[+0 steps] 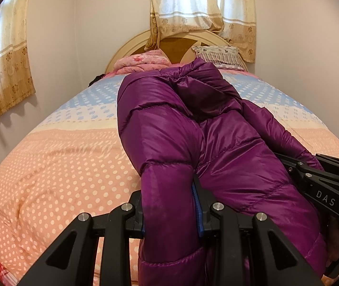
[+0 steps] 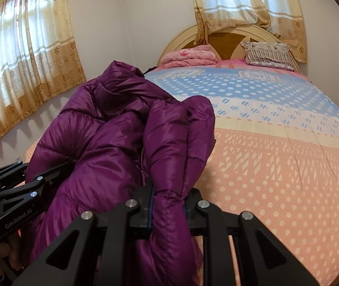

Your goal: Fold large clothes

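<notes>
A purple quilted down jacket (image 1: 181, 128) lies bunched lengthwise on the bed, near its front edge. My left gripper (image 1: 170, 205) is shut on a thick fold of the jacket at its near end. My right gripper (image 2: 168, 205) is shut on another bunched fold of the same jacket (image 2: 112, 131). The right gripper shows at the right edge of the left wrist view (image 1: 321, 183), beside the jacket. The left gripper shows at the lower left of the right wrist view (image 2: 19, 190). The two grippers hold the jacket close together, side by side.
The bed (image 1: 50, 157) has a dotted cover in peach, cream and blue bands. A pink folded quilt (image 1: 141, 63) and a patterned pillow (image 1: 219, 56) lie by the headboard (image 1: 126, 50). Curtained windows (image 1: 2, 71) are on the left wall and behind the headboard.
</notes>
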